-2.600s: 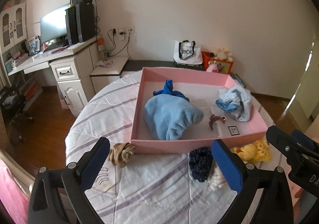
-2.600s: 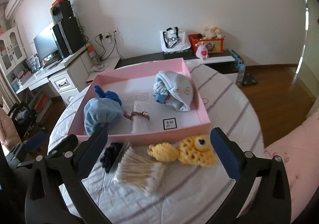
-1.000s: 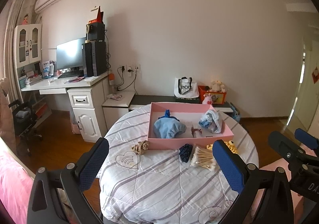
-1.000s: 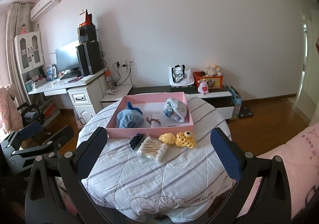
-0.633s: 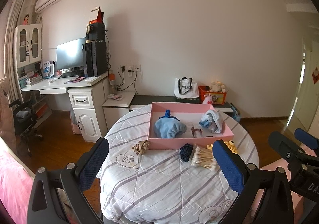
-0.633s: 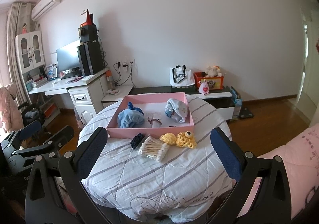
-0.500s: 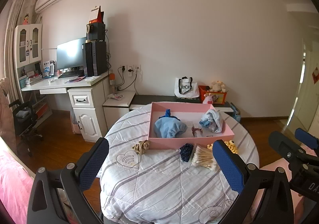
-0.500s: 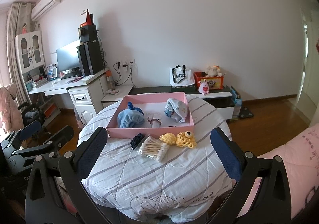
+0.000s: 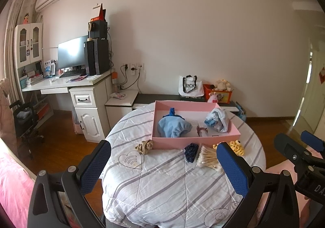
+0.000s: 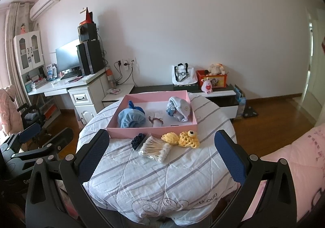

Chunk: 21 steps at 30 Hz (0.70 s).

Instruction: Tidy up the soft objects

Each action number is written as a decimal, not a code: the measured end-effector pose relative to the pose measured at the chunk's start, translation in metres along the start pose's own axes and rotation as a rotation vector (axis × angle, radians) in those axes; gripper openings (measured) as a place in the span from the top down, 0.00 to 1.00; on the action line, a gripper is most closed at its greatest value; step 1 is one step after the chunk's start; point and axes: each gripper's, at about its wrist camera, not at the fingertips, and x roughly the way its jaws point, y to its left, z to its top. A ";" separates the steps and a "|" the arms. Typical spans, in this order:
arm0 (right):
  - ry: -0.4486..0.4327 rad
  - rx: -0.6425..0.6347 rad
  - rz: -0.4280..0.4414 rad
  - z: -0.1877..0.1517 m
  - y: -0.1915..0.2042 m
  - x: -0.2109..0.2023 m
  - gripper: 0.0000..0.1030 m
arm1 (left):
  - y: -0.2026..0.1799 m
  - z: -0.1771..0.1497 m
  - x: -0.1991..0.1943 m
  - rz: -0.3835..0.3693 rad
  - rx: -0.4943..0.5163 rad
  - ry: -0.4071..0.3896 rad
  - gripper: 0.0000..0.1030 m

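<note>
A pink box (image 9: 182,143) (image 10: 152,129) sits on a round table with a striped quilt (image 9: 162,183) (image 10: 162,171). Inside it lie a blue cap (image 9: 173,127) (image 10: 131,119), a pale blue bundle (image 9: 218,121) (image 10: 179,109) and a brown hair tie (image 9: 201,129). In front of the box lie a beige scrunchie (image 9: 144,146), a dark blue scrunchie (image 9: 191,152) (image 10: 137,139), a pack of cotton swabs (image 9: 209,159) (image 10: 155,147) and a yellow crochet toy (image 9: 236,145) (image 10: 183,138). My left gripper (image 9: 162,169) and right gripper (image 10: 160,159) both stand open and empty, held back from the table.
A white desk (image 9: 67,84) with a monitor stands at the left, an office chair (image 9: 26,122) beside it. A low dark cabinet (image 10: 213,90) against the wall holds a white bag and a red toy box. Wooden floor surrounds the table; pink bedding (image 10: 294,157) lies at the right.
Both grippers have pulled well back and up from the table since 2.6 s ago. Over the last second nothing has visibly moved.
</note>
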 end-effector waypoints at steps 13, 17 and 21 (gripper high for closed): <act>0.089 0.013 -0.010 -0.011 -0.002 0.035 0.00 | 0.004 -0.003 0.034 0.006 0.003 0.069 0.00; 0.135 0.015 -0.015 -0.017 -0.002 0.053 0.00 | 0.007 -0.005 0.055 0.013 0.004 0.110 0.00; 0.186 0.018 -0.019 -0.025 -0.003 0.072 0.00 | 0.012 -0.009 0.079 0.018 0.002 0.156 0.00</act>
